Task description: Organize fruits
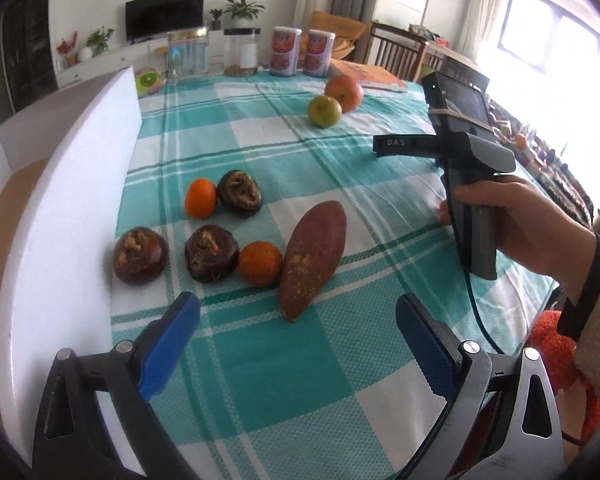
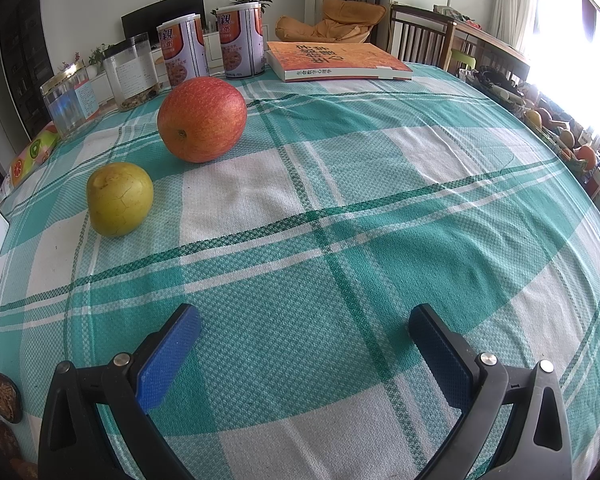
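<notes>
Both grippers are hovering spread wide over the checked tablecloth (image 2: 340, 184), holding nothing: the left gripper (image 1: 298, 344) just short of the sweet potato (image 1: 314, 256), with two oranges and three dark fruits lying beside it, the right gripper (image 2: 304, 350) facing the red apple (image 2: 202, 120), the yellow-green fruit (image 2: 119, 199) just beside it

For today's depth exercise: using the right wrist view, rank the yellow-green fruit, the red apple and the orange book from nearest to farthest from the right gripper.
1. Yellow-green fruit, front left of the right gripper.
2. Red apple, behind it, left of centre.
3. Orange book, far edge, centre right.
</notes>
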Demonstrator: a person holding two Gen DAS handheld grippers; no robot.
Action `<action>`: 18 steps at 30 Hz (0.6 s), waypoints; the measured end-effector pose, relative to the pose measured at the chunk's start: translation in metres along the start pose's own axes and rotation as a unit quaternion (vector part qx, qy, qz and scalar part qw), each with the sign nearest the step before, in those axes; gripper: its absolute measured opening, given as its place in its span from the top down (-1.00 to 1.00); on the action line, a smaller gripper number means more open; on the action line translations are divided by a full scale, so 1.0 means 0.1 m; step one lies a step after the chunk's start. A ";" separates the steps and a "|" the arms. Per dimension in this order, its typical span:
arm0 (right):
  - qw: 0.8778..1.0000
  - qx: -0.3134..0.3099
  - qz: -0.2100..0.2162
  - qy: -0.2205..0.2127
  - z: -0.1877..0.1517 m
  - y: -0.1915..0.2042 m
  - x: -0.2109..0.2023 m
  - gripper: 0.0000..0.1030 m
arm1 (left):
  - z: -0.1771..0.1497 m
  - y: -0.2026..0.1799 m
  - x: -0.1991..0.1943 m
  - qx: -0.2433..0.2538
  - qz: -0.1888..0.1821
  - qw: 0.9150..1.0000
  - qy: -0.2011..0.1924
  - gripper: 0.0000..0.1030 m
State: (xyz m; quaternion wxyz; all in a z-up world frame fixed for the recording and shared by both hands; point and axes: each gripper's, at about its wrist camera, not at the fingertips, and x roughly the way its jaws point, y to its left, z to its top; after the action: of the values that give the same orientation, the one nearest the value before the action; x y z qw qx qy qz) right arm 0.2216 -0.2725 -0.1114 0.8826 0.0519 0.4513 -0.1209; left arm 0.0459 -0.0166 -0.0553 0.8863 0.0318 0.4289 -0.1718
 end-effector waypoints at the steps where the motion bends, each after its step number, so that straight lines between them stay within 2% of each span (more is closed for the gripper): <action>1: 1.000 0.000 0.000 0.000 0.00 0.00 0.00 -1.00 | 0.10 -0.08 0.07 0.023 0.011 1.000 0.004 -0.91; 3: 1.000 -0.003 0.002 0.001 0.01 0.00 0.01 -1.00 | 0.27 -0.21 0.23 0.062 0.031 0.998 0.009 -0.91; 5: 1.000 -0.017 0.023 0.008 0.00 -0.05 -0.02 -1.00 | 0.39 -0.26 0.38 0.083 0.040 0.996 0.015 -0.90; 9: 0.995 0.059 0.068 -0.048 -0.19 -0.49 -0.45 -0.97 | 0.43 -0.30 0.58 0.106 0.041 0.993 0.043 -0.85; 11: 0.991 0.078 0.077 -0.081 -0.31 -0.71 -0.71 -0.99 | 0.42 -0.32 0.69 0.119 0.045 0.990 0.062 -0.46; 13: 0.987 0.091 0.074 -0.107 -0.43 -0.89 -0.93 -0.99 | 0.39 -0.34 0.80 0.126 0.046 0.987 0.090 -0.27; 15: 0.983 0.108 0.075 -0.125 -0.56 -1.04 -1.10 -0.99 | 0.35 -0.37 0.90 0.136 0.052 0.983 0.112 -0.29; 16: 0.982 0.114 0.076 -0.133 -0.63 -1.09 -1.17 -0.99 | 0.33 -0.38 0.87 0.135 0.049 0.985 0.100 -0.14; 17: 0.980 0.117 0.076 -0.141 -0.69 -1.13 -1.23 -0.99 | 0.34 -0.39 0.86 0.137 0.057 0.984 0.099 0.13; 18: 0.979 0.116 0.076 -0.148 -0.75 -1.16 -1.28 -0.99 | 0.34 -0.42 0.84 0.143 0.068 0.983 0.093 0.17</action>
State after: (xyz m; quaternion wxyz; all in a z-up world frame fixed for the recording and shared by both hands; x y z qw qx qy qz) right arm 0.0605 -0.3480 -0.0492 0.9340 0.1698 0.2937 -0.1117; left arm 0.1056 -0.0858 -0.0949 0.8384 0.2028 0.4776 -0.1669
